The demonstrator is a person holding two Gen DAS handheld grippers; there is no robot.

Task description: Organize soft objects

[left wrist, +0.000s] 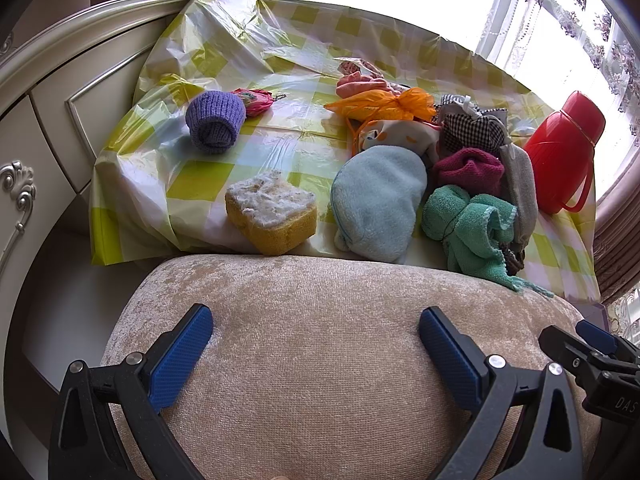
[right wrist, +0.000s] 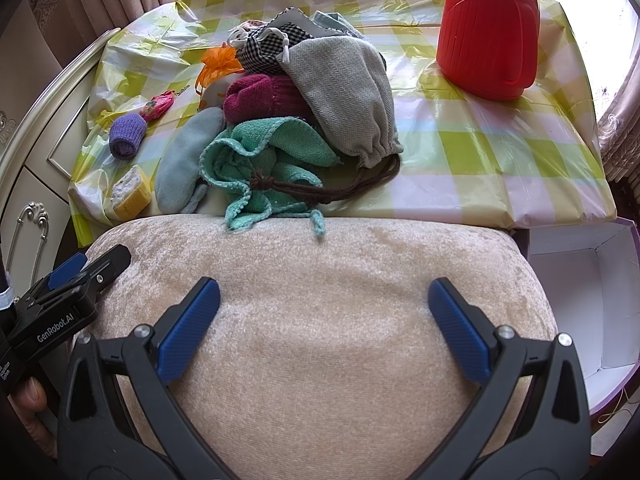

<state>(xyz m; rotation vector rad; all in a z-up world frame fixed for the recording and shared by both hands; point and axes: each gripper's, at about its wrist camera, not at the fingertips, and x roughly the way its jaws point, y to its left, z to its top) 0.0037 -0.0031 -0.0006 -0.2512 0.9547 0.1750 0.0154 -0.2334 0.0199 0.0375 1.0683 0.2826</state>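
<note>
Right wrist view: both my grippers, left gripper (left wrist: 316, 344) and right gripper (right wrist: 324, 316), hover fingers apart and empty over the cushion (right wrist: 320, 320), soft pile (right wrist: 304, 120) on worktop (right wrist: 500, 152); risk: drawstring (right wrist: 340, 192) snags teal cloth (right wrist: 260, 160), dragging both off.

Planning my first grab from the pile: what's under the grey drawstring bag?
The grey drawstring bag lies over a maroon knit piece and the green towel. Its brown cord trails onto the towel. Anything deeper is covered.
</note>
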